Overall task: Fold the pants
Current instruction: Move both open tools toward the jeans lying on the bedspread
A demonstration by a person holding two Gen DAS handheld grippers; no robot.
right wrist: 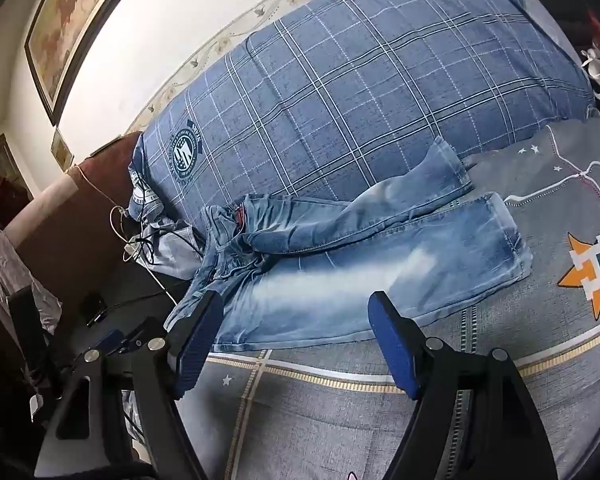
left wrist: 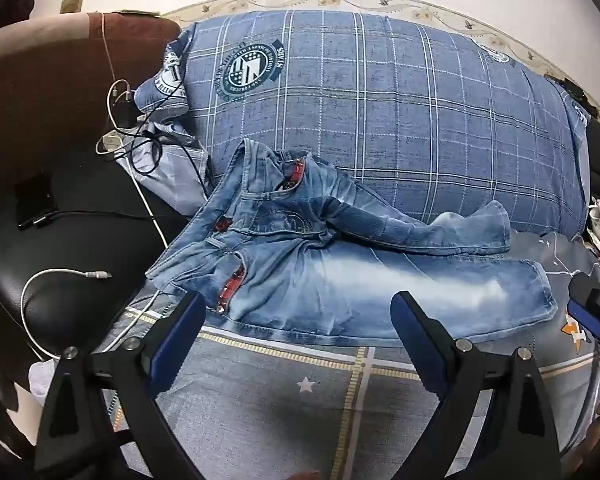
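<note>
From the left wrist view, the left tongs (left wrist: pixel 298 312) stand wide apart and hold nothing, poised just above the near edge of the jeans (left wrist: pixel 320 264). The jeans lie unfolded on the bed (left wrist: pixel 284 400), on a grey star-patterned sheet: waistband towards the left, one leg flat along the near side, the other leg twisted and riding up against the blue plaid pillow (left wrist: pixel 380 100). At the right edge, the blue-padded tip of the right tongs (left wrist: pixel 588 312) shows near the hem of the flat leg. Charging cables (left wrist: pixel 140 152) trail off the bed's left side, one white lead running just beside the waistband.

From the right wrist view, the right tongs (right wrist: pixel 296 320) are also spread wide and empty, hovering over the lower part of the flat leg. The far leg's cuff (right wrist: pixel 446 160) rests on the pillow slope, well apart from the near cuff (right wrist: pixel 508 240).

The main risk, I judge, is the twisted far leg: if one leg is brought over the other without straightening it, the fold will bunch at the crotch and the cuffs will not meet. A shallow pinch may catch only the top layer of denim, or grab the sheet beneath. A grip at the waistband could also snag the white lead and drag it along.
</note>
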